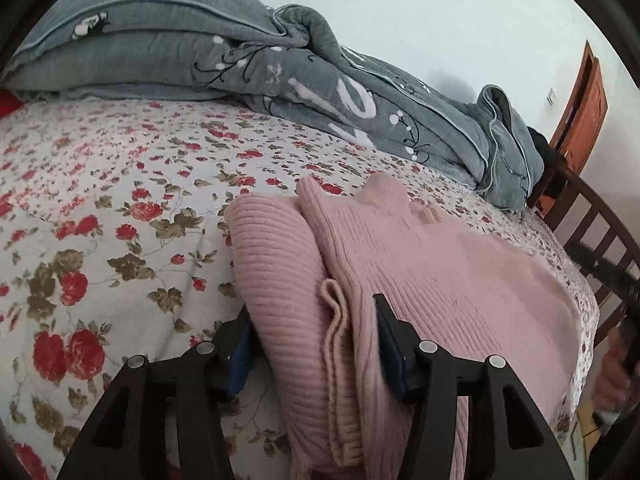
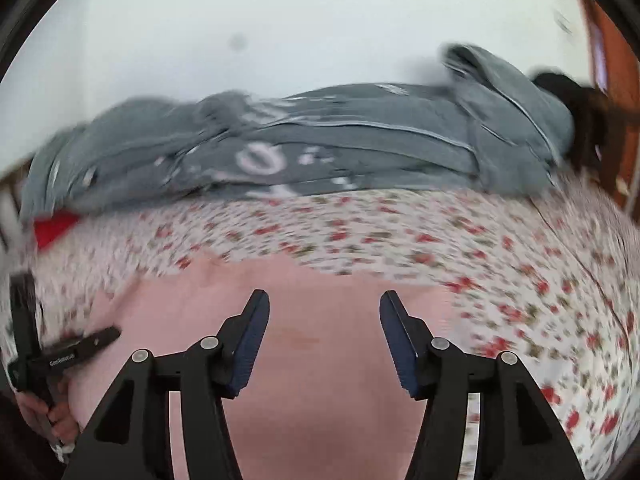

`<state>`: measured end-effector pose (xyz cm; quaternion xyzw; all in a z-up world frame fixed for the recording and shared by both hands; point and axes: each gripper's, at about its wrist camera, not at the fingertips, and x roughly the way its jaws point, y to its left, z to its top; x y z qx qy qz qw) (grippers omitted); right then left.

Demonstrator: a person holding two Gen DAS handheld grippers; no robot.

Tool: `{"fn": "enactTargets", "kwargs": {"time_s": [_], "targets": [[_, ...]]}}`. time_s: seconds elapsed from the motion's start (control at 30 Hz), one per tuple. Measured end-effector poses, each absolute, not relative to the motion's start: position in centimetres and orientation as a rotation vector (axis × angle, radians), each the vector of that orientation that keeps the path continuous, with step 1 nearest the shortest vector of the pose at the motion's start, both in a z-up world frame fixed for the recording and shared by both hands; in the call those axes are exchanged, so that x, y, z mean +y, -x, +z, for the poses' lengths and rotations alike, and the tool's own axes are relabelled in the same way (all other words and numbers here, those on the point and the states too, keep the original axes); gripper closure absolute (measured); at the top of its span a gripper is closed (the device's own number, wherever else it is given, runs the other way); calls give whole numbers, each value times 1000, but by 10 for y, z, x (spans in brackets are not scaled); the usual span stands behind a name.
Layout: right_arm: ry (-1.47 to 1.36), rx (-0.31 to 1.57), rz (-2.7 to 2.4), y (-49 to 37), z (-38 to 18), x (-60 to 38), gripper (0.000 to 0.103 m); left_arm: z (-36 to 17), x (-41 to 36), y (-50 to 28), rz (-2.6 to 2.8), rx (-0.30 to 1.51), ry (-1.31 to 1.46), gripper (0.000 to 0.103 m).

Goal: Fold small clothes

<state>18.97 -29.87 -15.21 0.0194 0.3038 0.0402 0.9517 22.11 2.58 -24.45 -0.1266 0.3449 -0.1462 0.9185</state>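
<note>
where the pink knitted sweater (image 1: pixel 400 264) lies folded on the bed (image 1: pixel 120 184), it sits toward the edge nearest the cameras, close to the corner by the wooden rail (image 1: pixel 592 220). flowered sheet (image 1: pixel 100 240) shows bare on both sides of it.

left gripper (image 1: pixel 316 316): jaws parted, a ribbed folded edge of the sweater lying between them. the far finger sits on top of the knit; the near finger is partly hidden behind the fold. the pads do not look pressed together on the cloth. cannot tell if either pad touches the knit firmly.

right gripper (image 2: pixel 324 312): jaws wide apart over a flat stretch of the sweater (image 2: pixel 304 344), nothing between the pads, none of the cloth pinched. this view is blurred, so fine detail of the knit is lost.

in the right wrist view the left gripper (image 2: pixel 100 338) shows at the left margin, a hand (image 2: pixel 48 412) wrapped round its handle, its tip over the sweater's left part.

grey quilt (image 1: pixel 240 64) bunched along the far edge of the bed against the pale wall (image 1: pixel 440 8). red item (image 2: pixel 54 226) at the far left corner, partly under the quilt; what it is cannot be told. wooden door (image 1: pixel 584 112) beyond the rail.
</note>
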Motion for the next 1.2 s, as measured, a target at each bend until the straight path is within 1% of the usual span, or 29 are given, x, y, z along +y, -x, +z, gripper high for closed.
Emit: {"fn": "enactTargets", "kwargs": {"time_s": [0.13,0.2,0.23,0.3,0.47,0.63,0.73,0.9,1.0,1.13,1.2], "targets": [[-44,692,188,-195,-182,-249,46,-245,33,-224,-321,715,293,48],[30,772,155,-205,-212,-226,47,-245,33,-223,-321,714,291,48],[72,773,117,-206,-220,-217,47,-245,32,-223,-320,715,288,48],[126,717,62,-195,-219,-209,47,-245,32,-223,-321,715,291,48],[139,731,29,-168,-209,-212,47,-246,31,-220,-327,713,301,48],[202,722,29,-127,-221,-212,47,-246,31,-220,-333,711,312,47],[206,730,20,-120,-228,-213,47,-247,33,-219,-339,710,321,47],[137,699,3,-129,-214,-216,47,-247,34,-219,-339,714,320,46],[142,663,-20,-147,-206,-213,47,-247,33,-219,-338,714,319,46],[140,742,-45,-190,-212,-210,47,-248,33,-219,-338,715,318,46],[110,746,-46,-197,-214,-212,47,-248,34,-219,-339,715,318,46]]}}
